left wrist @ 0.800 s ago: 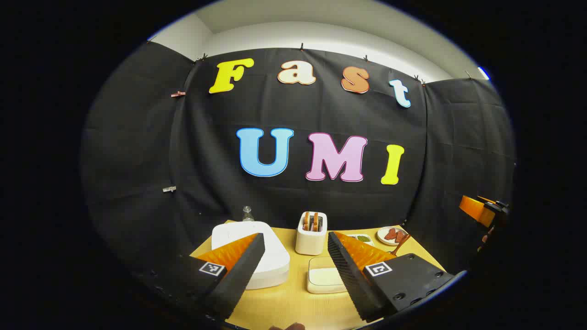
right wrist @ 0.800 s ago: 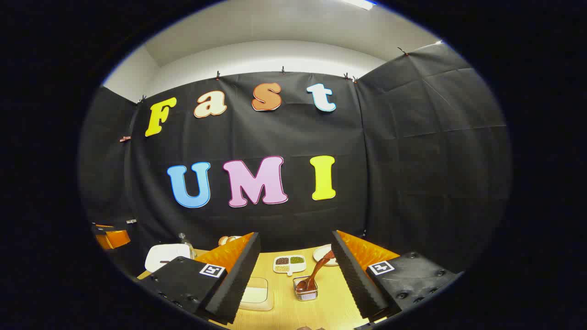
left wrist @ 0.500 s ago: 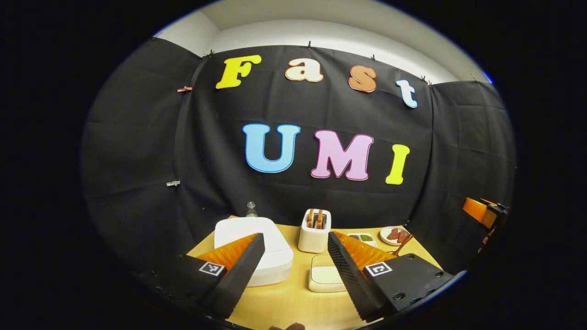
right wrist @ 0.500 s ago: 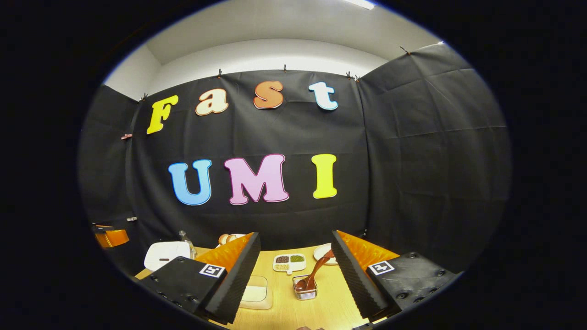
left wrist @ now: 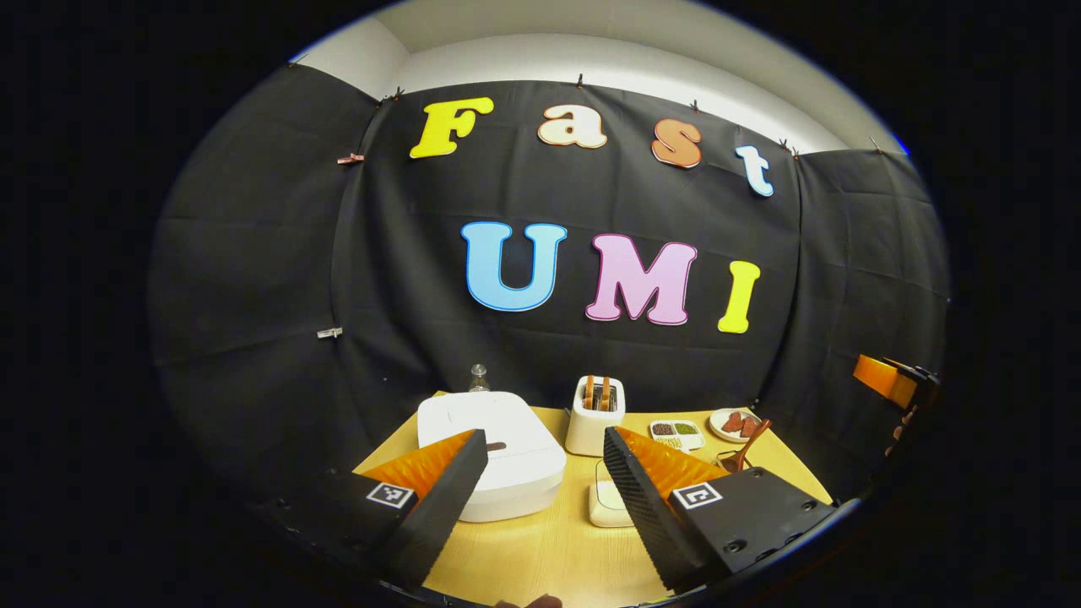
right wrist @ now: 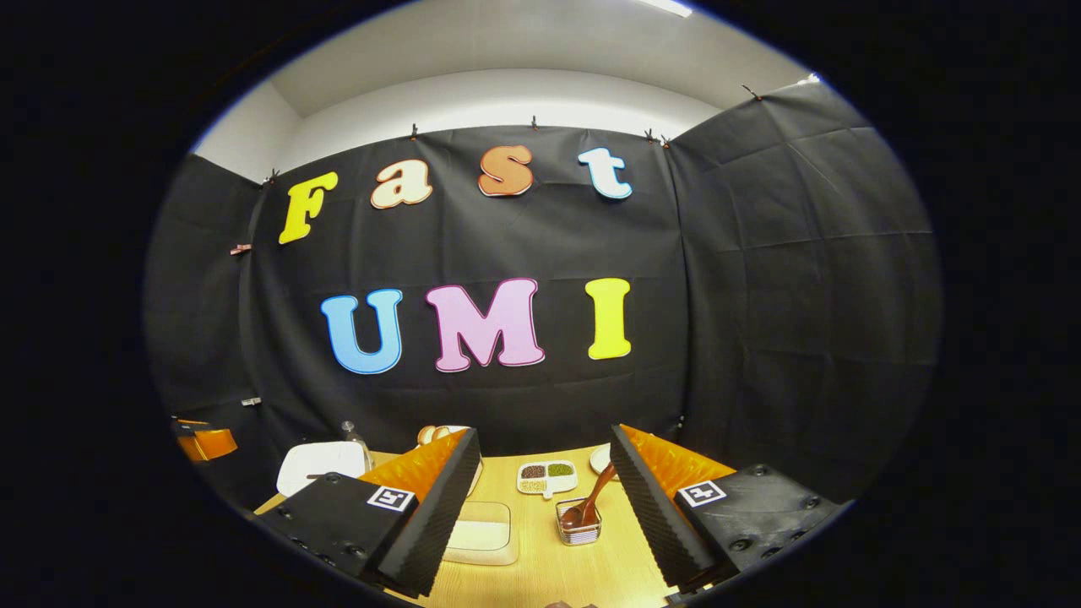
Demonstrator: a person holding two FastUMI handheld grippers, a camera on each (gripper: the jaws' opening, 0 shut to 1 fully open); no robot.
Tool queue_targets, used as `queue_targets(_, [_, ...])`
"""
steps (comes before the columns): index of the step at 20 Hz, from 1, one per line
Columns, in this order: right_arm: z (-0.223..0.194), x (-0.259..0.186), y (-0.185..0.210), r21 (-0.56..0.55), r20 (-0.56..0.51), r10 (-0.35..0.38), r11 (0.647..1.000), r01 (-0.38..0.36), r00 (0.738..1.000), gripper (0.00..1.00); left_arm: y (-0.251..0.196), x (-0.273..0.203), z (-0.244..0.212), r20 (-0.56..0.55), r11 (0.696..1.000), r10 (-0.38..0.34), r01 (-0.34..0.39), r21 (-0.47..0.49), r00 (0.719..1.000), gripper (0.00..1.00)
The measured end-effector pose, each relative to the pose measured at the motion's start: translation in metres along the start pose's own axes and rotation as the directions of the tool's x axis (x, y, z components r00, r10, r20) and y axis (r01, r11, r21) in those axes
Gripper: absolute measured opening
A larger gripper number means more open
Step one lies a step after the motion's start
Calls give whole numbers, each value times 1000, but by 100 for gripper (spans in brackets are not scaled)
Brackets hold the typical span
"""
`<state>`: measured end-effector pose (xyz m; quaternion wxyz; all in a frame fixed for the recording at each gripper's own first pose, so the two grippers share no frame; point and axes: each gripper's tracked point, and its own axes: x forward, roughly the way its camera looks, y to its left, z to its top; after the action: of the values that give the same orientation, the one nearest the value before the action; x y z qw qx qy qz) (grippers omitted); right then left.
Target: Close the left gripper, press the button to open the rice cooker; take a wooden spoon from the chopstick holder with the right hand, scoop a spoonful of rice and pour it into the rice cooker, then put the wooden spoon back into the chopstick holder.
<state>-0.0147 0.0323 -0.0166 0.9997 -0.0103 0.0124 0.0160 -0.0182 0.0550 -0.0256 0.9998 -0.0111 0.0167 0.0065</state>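
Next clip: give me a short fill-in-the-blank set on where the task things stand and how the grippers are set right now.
1. The rice cooker's lid is ____.
2. The wooden spoon stands in the ____.
3. Both the left gripper and the right gripper have their fingers ____.
4. The toaster holds ____ slices of bread.

Missing words: closed; chopstick holder; open; two

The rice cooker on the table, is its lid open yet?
No, in the left gripper view the rice cooker sits with its white lid flat and shut, and the left gripper is open short of it.
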Motion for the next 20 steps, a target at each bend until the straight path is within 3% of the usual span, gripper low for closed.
queue_targets(7, [-14, 2, 4, -39, -19, 19, 999, -20, 1000, 97, 11, 10, -8, -25, 1000, 4, -4, -6, 1000, 96])
queue_targets(15, [-30, 39, -2, -16, -56, 67, 998, -68, 996, 97, 30, 66, -3, -101, 998, 69, -69, -1, 993, 93])
queue_targets(17, [-38, 47, -10, -13, -67, 67, 998, -68, 995, 98, 36, 83, 1, -116, 996, 83, -82, 17, 990, 79])
queue_targets(20, [-52, 59, -23, 0, -101, 58, 998, -59, 993, 98, 46, 109, -4, -156, 995, 95, -93, 20, 983, 51])
